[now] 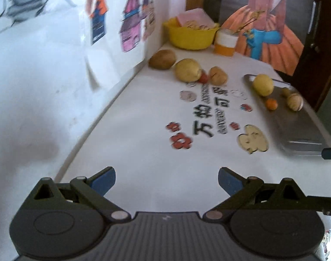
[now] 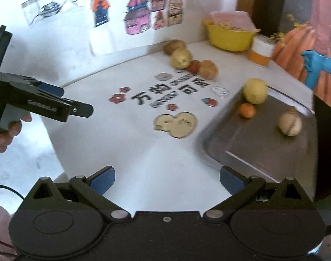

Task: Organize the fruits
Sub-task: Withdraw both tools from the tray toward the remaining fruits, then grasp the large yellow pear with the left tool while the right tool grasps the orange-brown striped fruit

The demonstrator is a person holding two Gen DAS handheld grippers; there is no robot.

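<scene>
My left tongs [image 1: 166, 181] hang spread wide over the white bench [image 1: 143, 152], gripping nothing — a hand [image 2: 4, 130] holds them at the left edge of the right view. At the back, left to right, sit a brown potato [image 1: 162, 59], a yellow potato [image 1: 187, 69], a small red fruit [image 1: 203, 77] and a lumpy potato [image 1: 218, 75], bunched close together. Behind them stand a yellow bowl [image 1: 191, 35] and an orange cup [image 1: 225, 42]. The metal tray [image 2: 263, 139] on the right carries a yellow fruit [image 2: 255, 90], a small orange [image 2: 247, 110] and a pale round one [image 2: 289, 123]. My right tongs [image 2: 167, 180] are spread too, empty, near the tray's corner.
</scene>
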